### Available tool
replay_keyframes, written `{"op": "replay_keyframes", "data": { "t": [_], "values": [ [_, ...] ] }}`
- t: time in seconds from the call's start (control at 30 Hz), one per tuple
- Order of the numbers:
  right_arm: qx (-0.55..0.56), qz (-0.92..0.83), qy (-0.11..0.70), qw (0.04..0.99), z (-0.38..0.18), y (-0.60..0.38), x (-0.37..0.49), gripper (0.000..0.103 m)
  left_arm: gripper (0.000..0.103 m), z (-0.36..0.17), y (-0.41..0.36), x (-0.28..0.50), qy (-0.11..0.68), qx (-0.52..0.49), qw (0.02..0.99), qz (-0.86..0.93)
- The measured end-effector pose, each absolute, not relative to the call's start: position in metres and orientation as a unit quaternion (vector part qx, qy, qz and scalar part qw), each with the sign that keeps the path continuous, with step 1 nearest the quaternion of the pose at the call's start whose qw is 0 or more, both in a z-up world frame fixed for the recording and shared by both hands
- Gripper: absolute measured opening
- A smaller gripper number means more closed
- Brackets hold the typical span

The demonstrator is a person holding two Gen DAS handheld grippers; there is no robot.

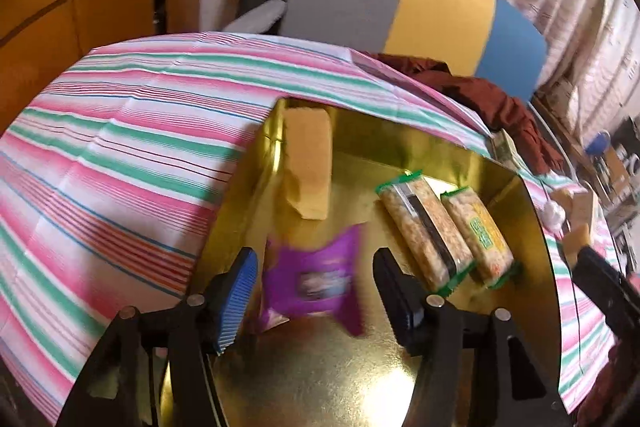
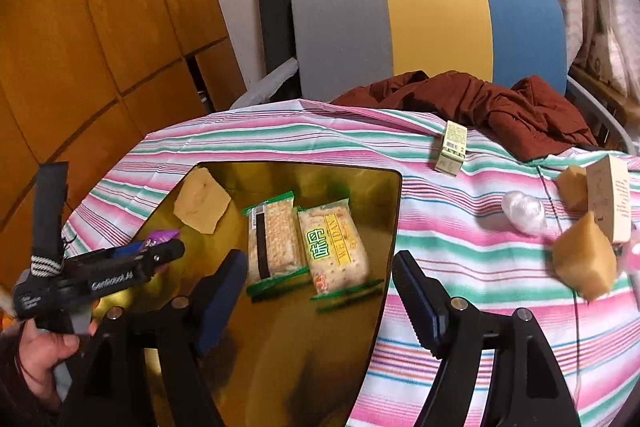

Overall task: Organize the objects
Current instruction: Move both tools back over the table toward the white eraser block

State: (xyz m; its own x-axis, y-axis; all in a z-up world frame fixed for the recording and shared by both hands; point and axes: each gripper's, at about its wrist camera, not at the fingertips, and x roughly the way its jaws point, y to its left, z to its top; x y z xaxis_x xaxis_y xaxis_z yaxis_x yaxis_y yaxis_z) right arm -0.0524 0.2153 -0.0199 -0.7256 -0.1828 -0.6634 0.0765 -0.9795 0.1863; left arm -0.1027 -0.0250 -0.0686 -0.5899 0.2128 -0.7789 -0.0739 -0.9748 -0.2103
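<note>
The gold tray (image 2: 384, 187) sits on the striped tablecloth (image 2: 460, 239), and most of the snacks are already in it. Two cracker packets lie side by side near the tray's right side, one with a dark band (image 2: 272, 247) and one with green and yellow lettering (image 2: 338, 247), close together and lengthwise alike. A pale yellow sponge block (image 2: 202, 201) rests in the tray's far left corner, well apart from the packets. A purple packet (image 1: 316, 279) lies on the tray floor, blurred, between the spread fingers of the left gripper (image 1: 316, 291); the pads do not press on it, so it is released, not gripped. The right gripper (image 2: 320, 291) hangs over the tray's near right edge with its jaws wide and nothing between them but the ends of the cracker packets and the cloth below. A hand (image 2: 44, 351) at the lower left holds the other gripper's handle. Outside the tray on the cloth lie a small green-and-cream box (image 2: 452, 147), a crumpled white plastic wad (image 2: 524, 213), two more yellow sponge blocks (image 2: 584, 259) and a cream carton (image 2: 610, 203) standing beside them. A dark red cloth (image 2: 480, 103) is heaped at the far edge, against a chair with a grey, yellow and blue back (image 2: 432, 23).
</note>
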Motion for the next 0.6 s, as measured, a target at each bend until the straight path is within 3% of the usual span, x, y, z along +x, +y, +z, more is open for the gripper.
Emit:
{"op": "replay_keyframes", "data": {
  "t": [0.6],
  "values": [
    [0.358,-0.926,-0.114,0.043,-0.022,0.254,-0.027,0.076,0.065,-0.044,0.024,-0.06,-0.1,-0.401,0.161,0.896]
  ]
}}
